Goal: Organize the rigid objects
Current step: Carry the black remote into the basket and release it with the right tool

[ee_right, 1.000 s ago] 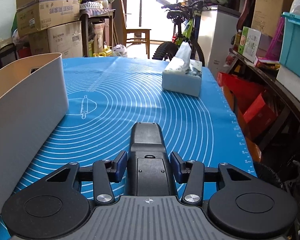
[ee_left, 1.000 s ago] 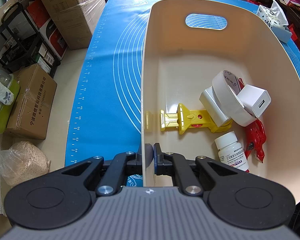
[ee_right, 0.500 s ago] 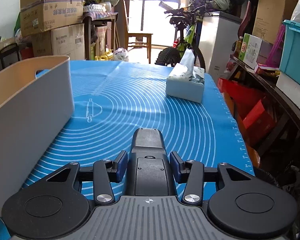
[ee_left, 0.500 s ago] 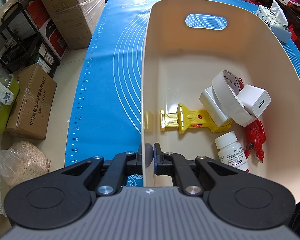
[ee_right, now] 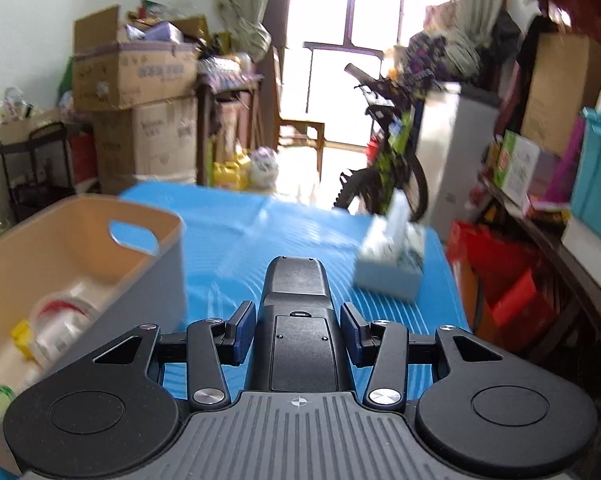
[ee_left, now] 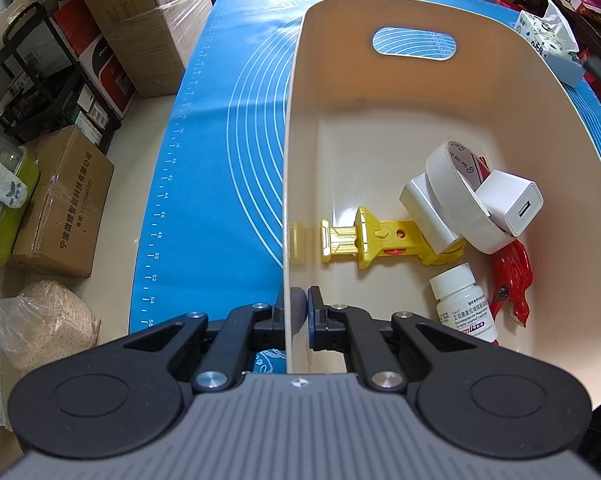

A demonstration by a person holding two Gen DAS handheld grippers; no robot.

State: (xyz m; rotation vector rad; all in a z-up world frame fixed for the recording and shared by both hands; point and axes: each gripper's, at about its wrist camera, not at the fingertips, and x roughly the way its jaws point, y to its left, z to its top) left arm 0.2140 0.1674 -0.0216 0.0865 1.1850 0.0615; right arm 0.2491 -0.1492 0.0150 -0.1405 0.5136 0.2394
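While the left gripper [ee_left: 296, 306] pinches the near-left wall of the cream plastic bin [ee_left: 380, 128], one finger outside and one inside with the jaws closed tight on the thin rim, the right gripper [ee_right: 298, 330] holds a black device [ee_right: 296, 320] lengthwise between its blue pads [ee_right: 242, 332], its jaws closed partway onto the device's sides. The bin sits on a blue baking mat [ee_left: 228, 132] and has an oval handle cutout in its far wall. Inside it, toward the right, lie a roll of white tape [ee_left: 456, 200] leaning over a white charger block [ee_left: 426, 212], a second white USB charger [ee_left: 512, 208] resting in the roll, a yellow toy piece [ee_left: 372, 240] flat on the floor, a white pill bottle [ee_left: 464, 304] on its side and a red wrapper [ee_left: 512, 280] by the right wall. In the blurred right wrist view the held device hangs above the mat, just right of the bin, with a tissue box [ee_right: 392, 264] farther off on the mat.
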